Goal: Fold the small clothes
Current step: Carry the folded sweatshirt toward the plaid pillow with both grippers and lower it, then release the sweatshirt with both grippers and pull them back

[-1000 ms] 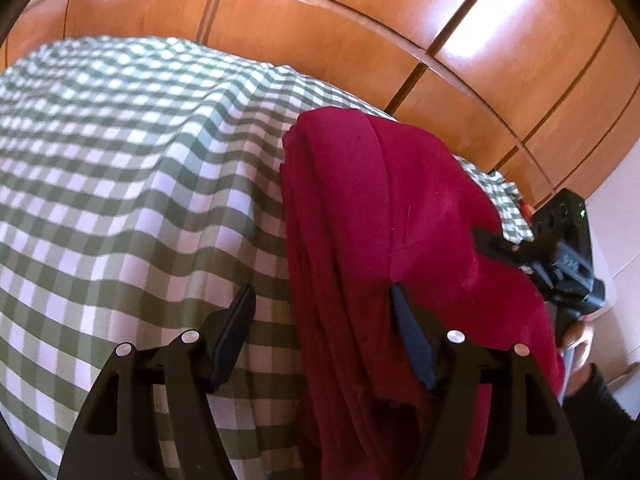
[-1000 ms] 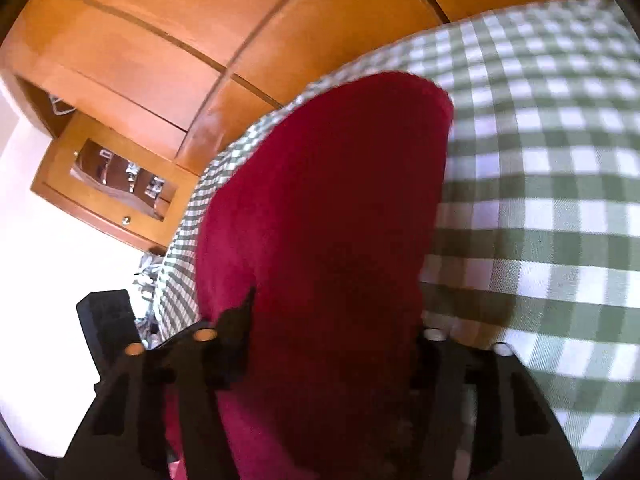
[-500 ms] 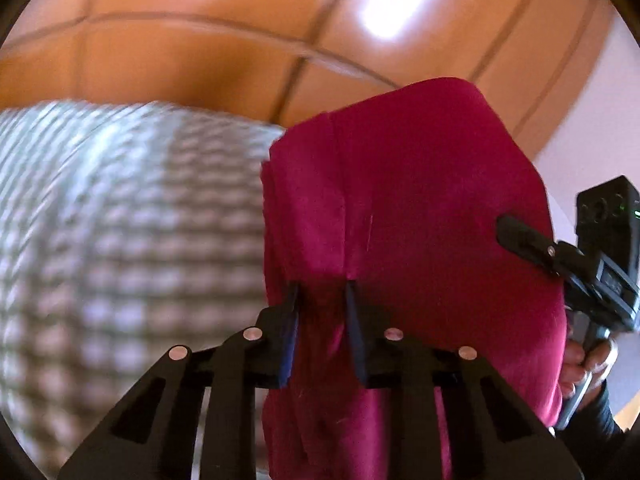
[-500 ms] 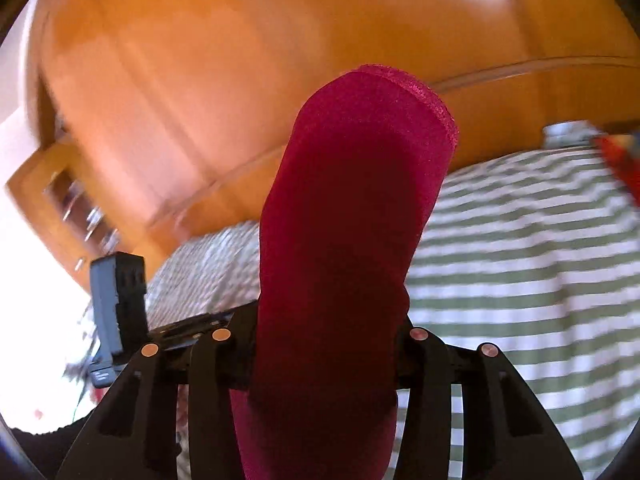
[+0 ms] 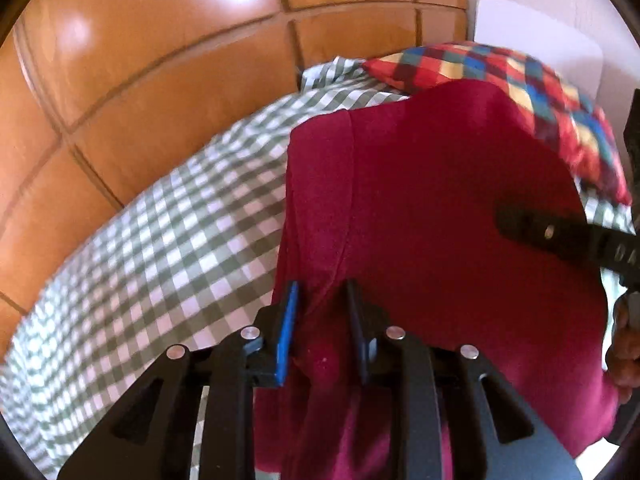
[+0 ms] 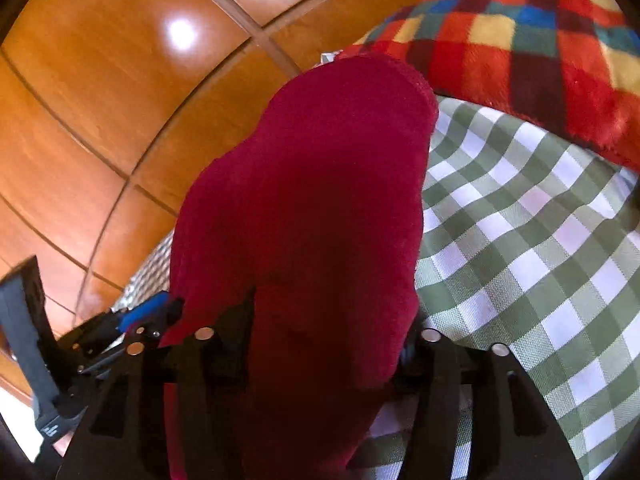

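- The left gripper (image 5: 322,308) points steeply down over a bed. Its two fingers stand close together, pinching a bunched edge of a dark red garment (image 5: 440,216) between the blue pad and the black one. The jaws have just eased slightly wider, and the cloth is between them.
- The garment hangs folded between the two grippers, above a green and white checked sheet (image 5: 168,248).
- The right gripper (image 6: 332,320) also tilts down. Its fingers stand about half open, with a thick fold of the garment filling the gap and draping over both. The jaws have just been opening; the cloth hides the pads, so whether they press on it cannot be told.
- In the left view, a black finger of the right gripper lies across the garment's right side, and part of the person's hand (image 5: 624,344) shows at the picture's edge.
- A bright plaid blanket (image 6: 540,48) lies on the sheet beyond the garment.
- Orange-brown wood panels (image 5: 160,60) fill the background.
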Demonstrator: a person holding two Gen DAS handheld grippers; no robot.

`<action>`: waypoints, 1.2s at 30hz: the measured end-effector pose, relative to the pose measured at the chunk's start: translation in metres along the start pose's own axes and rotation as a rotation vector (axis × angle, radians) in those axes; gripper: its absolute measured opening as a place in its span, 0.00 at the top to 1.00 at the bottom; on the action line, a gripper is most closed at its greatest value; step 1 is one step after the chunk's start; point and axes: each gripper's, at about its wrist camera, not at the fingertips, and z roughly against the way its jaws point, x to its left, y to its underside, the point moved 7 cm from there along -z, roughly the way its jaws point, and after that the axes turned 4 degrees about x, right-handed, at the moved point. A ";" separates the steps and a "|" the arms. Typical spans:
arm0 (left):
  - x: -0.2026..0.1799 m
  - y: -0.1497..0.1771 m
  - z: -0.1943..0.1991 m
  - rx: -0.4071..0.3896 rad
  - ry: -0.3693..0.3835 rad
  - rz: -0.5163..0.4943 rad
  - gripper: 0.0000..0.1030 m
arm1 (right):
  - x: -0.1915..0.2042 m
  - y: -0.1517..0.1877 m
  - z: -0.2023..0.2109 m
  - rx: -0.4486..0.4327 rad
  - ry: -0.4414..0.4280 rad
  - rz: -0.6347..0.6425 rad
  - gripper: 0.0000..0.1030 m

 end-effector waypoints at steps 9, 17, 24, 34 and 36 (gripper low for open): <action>0.036 0.000 0.052 -0.125 0.032 0.166 0.67 | 0.018 -0.032 0.077 -0.168 0.143 0.169 0.30; 0.027 0.025 0.070 -0.160 0.081 0.190 0.70 | 0.057 -0.010 0.054 -0.096 0.211 0.332 0.49; 0.021 0.031 0.010 -0.044 0.039 0.172 0.65 | 0.039 0.012 0.008 -0.132 0.357 0.340 0.49; 0.025 0.035 0.019 -0.080 0.066 0.242 0.65 | 0.040 0.016 0.014 -0.158 0.357 0.356 0.49; 0.025 0.036 0.022 -0.084 0.060 0.245 0.65 | 0.041 0.017 0.015 -0.155 0.362 0.357 0.49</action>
